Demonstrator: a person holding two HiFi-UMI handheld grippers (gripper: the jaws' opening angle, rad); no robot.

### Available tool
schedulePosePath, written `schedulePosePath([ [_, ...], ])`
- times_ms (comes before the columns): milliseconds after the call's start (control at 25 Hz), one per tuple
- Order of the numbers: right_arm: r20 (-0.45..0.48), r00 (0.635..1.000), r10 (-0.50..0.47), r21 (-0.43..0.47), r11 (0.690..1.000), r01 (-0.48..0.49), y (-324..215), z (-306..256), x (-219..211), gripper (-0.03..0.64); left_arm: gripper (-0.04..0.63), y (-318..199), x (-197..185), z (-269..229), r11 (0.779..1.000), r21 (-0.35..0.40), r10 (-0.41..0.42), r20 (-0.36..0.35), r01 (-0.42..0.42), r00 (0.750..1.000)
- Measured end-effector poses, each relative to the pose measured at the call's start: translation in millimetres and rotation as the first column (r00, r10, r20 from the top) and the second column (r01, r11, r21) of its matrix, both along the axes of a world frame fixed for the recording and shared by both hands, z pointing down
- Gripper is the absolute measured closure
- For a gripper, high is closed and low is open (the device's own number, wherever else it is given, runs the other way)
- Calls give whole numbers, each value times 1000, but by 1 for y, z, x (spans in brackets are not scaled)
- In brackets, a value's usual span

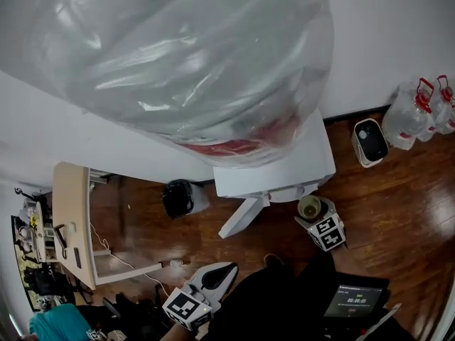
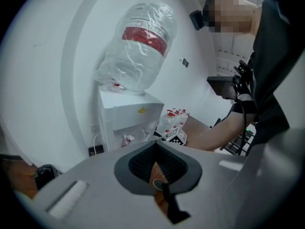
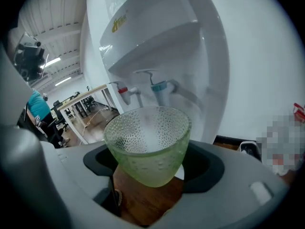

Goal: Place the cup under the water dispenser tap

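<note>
Cup [image 3: 147,144] is clamped in the right gripper [image 3: 150,168] near the water dispenser [image 3: 157,46]; next it must be lowered under a tap [image 3: 159,87].

I am looking down at dark wooden floor [image 1: 398,212], white wall [image 1: 398,41] running behind, pale surface [image 1: 71,219] standing at left

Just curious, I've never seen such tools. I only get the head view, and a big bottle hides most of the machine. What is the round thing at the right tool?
Observer: A pale green dimpled glass cup, empty, held between the fingers of the right gripper.
Visitor: Any taps there?
Observer: Two, a red tap and a blue tap, showing above the cup's rim, further back.
Visitor: And the left tool?
Observer: The left gripper has nothing between its fingers.
</note>
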State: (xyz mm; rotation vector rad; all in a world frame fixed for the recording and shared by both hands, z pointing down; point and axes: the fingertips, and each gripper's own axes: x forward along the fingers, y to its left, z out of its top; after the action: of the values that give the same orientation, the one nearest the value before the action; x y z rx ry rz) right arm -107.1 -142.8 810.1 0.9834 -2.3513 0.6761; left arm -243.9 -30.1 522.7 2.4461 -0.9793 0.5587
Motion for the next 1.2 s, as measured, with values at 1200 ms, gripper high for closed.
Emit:
schedulePosePath([
  [1200, 24, 998, 50, 109, 993, -52, -67, 110, -27, 236, 595, -23, 42, 63, 992, -122, 29, -27, -32, 999],
])
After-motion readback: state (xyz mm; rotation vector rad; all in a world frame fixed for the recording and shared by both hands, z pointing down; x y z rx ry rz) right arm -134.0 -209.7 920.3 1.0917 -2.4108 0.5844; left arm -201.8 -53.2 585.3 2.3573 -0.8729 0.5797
